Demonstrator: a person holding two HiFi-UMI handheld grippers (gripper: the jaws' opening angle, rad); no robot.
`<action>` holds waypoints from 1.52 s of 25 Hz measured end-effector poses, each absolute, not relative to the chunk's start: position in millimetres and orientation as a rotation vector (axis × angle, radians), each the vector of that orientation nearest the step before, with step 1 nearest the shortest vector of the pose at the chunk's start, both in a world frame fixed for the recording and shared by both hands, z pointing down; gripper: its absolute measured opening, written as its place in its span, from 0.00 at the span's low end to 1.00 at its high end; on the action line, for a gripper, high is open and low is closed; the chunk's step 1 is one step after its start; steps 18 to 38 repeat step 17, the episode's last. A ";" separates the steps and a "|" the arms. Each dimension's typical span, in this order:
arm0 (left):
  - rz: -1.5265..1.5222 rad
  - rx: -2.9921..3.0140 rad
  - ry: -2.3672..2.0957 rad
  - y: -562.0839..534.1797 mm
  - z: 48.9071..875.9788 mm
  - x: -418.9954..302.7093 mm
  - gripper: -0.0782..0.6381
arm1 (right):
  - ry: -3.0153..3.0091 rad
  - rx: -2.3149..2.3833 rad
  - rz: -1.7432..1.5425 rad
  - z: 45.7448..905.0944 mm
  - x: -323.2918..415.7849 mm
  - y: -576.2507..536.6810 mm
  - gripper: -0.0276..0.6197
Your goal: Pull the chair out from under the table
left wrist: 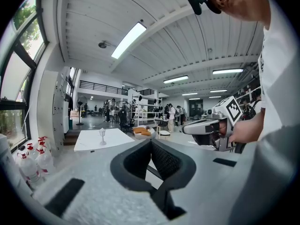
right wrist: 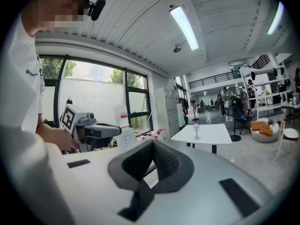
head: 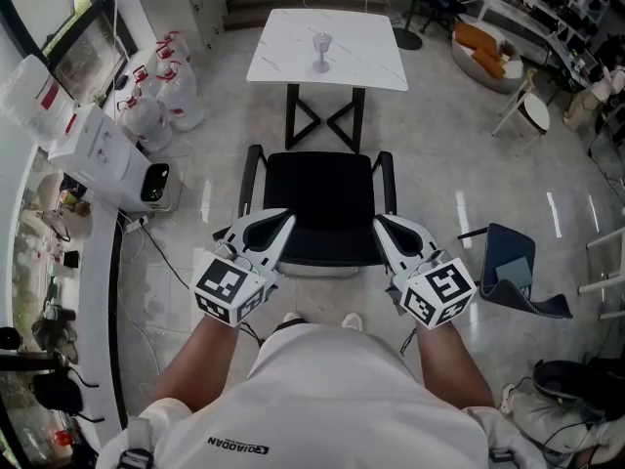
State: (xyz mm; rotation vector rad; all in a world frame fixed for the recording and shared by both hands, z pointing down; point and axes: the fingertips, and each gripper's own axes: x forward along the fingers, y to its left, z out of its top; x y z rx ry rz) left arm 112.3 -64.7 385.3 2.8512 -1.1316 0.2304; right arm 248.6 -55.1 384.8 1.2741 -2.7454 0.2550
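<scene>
- My left gripper (head: pixel 283 221) and right gripper (head: pixel 381 223), jaws closed on nothing, flank the black padded armchair (head: pixel 317 203).
- It seems clear of the far white marble-topped table (head: pixel 283 62); any pull must stay even.

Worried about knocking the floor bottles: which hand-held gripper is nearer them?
Left. The left hand-held gripper is at the corner of the chair nearest the bottles; the right hand-held gripper is across the chair from them.

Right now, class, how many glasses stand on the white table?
1. One stemmed glass stands upright near the middle of the white table, beyond the black chair. The whole tabletop shows, so none is hidden.
</scene>
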 end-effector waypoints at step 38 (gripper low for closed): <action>0.232 2.843 -1.144 -69.6 384.9 110.0 0.12 | -2.745 1.263 0.266 386.7 246.9 -57.6 0.05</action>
